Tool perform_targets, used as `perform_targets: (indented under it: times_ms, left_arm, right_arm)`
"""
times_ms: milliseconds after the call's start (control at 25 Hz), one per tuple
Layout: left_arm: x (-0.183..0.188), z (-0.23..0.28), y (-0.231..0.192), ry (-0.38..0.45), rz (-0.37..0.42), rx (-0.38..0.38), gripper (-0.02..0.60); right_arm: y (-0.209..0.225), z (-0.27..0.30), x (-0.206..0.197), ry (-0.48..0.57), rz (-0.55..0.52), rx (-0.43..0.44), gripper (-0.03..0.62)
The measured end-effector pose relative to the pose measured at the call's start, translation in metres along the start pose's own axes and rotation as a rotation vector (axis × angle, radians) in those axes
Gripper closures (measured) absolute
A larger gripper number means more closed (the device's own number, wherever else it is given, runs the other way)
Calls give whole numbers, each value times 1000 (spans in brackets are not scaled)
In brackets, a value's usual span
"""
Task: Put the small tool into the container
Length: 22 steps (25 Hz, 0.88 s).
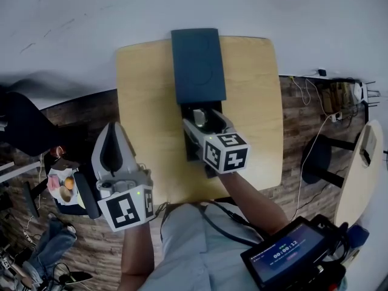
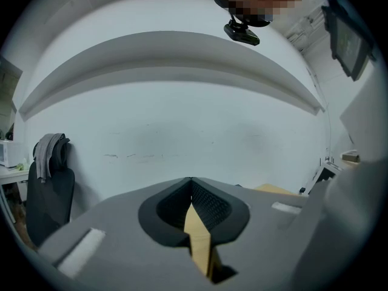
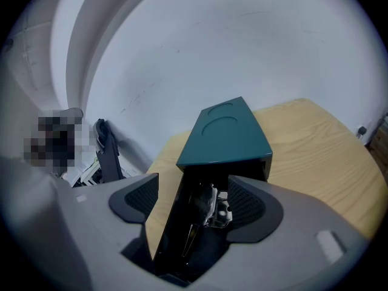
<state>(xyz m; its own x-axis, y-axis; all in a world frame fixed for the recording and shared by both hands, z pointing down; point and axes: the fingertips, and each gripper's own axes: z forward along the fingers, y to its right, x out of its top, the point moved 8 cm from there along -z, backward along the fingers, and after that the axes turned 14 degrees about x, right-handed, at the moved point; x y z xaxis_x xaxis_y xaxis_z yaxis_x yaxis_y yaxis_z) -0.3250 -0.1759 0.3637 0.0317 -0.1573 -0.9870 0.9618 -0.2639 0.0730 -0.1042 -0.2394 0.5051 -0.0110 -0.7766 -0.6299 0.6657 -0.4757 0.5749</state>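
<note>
A teal box-shaped container (image 1: 197, 65) lies lengthwise on the wooden table (image 1: 145, 102), its lid slid back off a black inner tray (image 3: 176, 235). The small metal tool (image 3: 209, 206) lies inside that tray. My right gripper (image 1: 206, 121) hangs just above the tray's open end, tilted down. In the right gripper view, the right gripper (image 3: 193, 200) is open, with both pads wide apart and clear of the tool. My left gripper (image 1: 112, 132) is held off the table's left edge, pointing roughly level at the wall. Seen in its own view, the left gripper (image 2: 191, 193) is shut and empty.
A black chair (image 2: 45, 187) stands by the wall at left. On the floor at left a low surface carries a plate of food (image 1: 63, 187). A screen device (image 1: 285, 256) hangs at the person's right side. Cables (image 1: 315, 90) and a second light table (image 1: 361, 162) are at right.
</note>
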Motion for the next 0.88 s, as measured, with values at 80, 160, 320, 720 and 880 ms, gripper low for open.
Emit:
perform_targets:
  times_ms: [80,160,320,720,880]
  left_arm:
    - [4,-4,3,11,0,-3,570]
    - [9,-9,8,23,-1,-8,569]
    - [21,-23,18,53,-4,-21,569]
    - [63,-67,65,154,-40,-75,569]
    - [85,-87,85,224,-17,-87,570]
  right_arm:
    - [-2,-7,2,13,-9,0,233]
    - [-5,-16,5,31,-21,2,233]
    - [-17,-39,15,79,-62,13,233]
    - [-73,-125,58,270,-328,85,277]
    - [-97,-163,71,350,-460,98,352]
